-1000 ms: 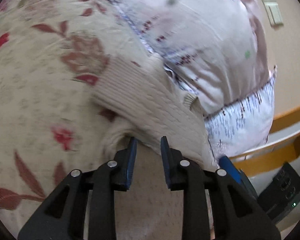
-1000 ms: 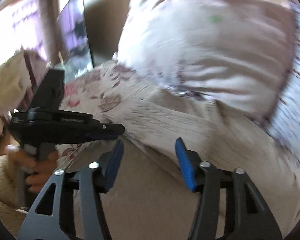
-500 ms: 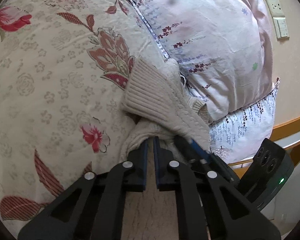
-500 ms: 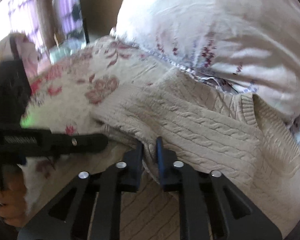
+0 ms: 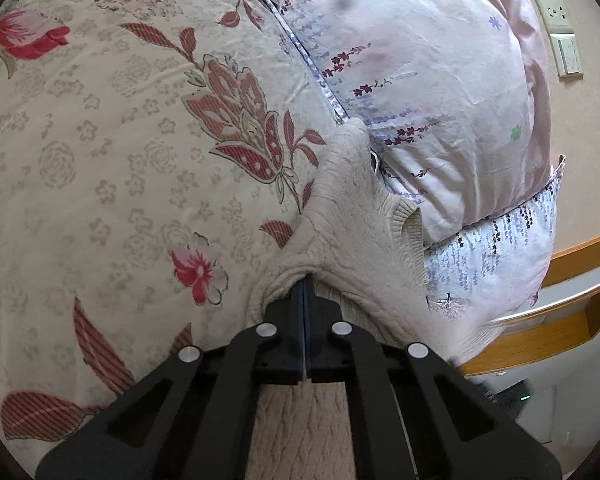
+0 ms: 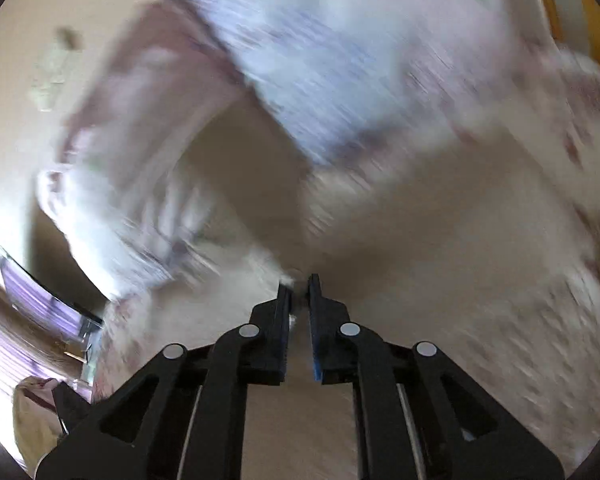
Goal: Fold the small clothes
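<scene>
Since a second ago both claws have closed: the left gripper (image 5: 305, 286), then gaping over the knit, now has its blue pads pressed together on a puckered fold of the cream cable-knit sweater (image 5: 356, 216). The right gripper (image 6: 299, 280), wide apart before, now stands nearly together with a pale wisp between its pads; that view is smeared by motion, so I cannot tell what it holds.

From the left claw the sweater runs toward one o'clock, lying on the floral cream bedspread (image 5: 100, 152) with its ribbed end touching the pale pink flower-print pillow (image 5: 432, 80). A white pillow with purple sprigs (image 5: 496, 256) lies beneath that one, at three o'clock.

To fold well, I judge, the two claws should lift together and keep the edge taut, carrying it over in one even sweep so the knit doesn't bunch.

Count: one sweater, two pillows, two grippers.
</scene>
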`<action>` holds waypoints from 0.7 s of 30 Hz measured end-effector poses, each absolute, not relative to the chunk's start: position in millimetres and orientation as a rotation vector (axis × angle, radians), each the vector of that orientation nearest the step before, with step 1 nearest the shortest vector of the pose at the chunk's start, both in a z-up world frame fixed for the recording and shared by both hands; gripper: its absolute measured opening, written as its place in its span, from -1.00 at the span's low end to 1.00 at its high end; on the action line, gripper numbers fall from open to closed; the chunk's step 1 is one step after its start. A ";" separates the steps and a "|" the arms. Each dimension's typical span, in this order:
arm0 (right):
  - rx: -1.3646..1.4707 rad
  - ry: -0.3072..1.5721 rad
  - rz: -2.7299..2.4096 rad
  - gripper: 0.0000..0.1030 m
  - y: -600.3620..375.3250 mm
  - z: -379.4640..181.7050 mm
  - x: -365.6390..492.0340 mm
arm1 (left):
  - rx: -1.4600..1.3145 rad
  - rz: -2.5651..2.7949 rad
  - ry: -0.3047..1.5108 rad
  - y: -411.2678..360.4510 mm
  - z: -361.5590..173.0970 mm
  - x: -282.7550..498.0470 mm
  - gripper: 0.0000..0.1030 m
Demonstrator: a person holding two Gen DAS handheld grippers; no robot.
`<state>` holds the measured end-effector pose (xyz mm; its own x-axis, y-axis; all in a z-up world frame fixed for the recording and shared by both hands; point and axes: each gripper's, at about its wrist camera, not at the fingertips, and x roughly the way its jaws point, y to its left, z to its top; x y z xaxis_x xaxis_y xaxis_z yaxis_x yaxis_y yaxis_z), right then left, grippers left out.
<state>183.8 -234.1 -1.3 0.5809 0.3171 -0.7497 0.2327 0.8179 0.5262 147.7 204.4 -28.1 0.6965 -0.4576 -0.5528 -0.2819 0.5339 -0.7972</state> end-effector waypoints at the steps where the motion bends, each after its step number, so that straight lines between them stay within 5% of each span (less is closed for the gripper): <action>1: 0.661 0.992 0.018 -0.64 -245.9 -6.2 180.5 | -1.028 -0.120 0.833 203.9 -27.6 147.7 -0.93; 5: 0.760 0.931 -0.061 0.03 -291.4 -1.3 173.3 | -0.995 -0.115 0.845 202.3 -24.7 148.8 -0.93; 9: 0.782 0.943 -0.075 0.07 -305.9 -6.3 184.4 | -0.969 -0.111 0.856 200.6 -22.3 149.9 -0.93; 14: 0.729 1.023 -0.037 -0.18 -297.2 -25.5 202.0 | -0.944 -0.108 0.867 199.5 -20.2 150.9 -0.93; 15: 0.706 1.019 -0.034 -0.36 -294.9 -24.6 203.3 | -0.939 -0.108 0.870 199.1 -19.6 151.3 -0.93; 16: 0.703 1.011 0.015 -0.86 -291.5 -23.4 206.2 | -0.933 -0.108 0.873 198.8 -19.0 151.9 -0.93; 21: 0.619 0.801 0.015 -0.86 -292.2 21.4 191.6 | -0.890 -0.138 0.881 194.2 -12.0 155.0 -0.70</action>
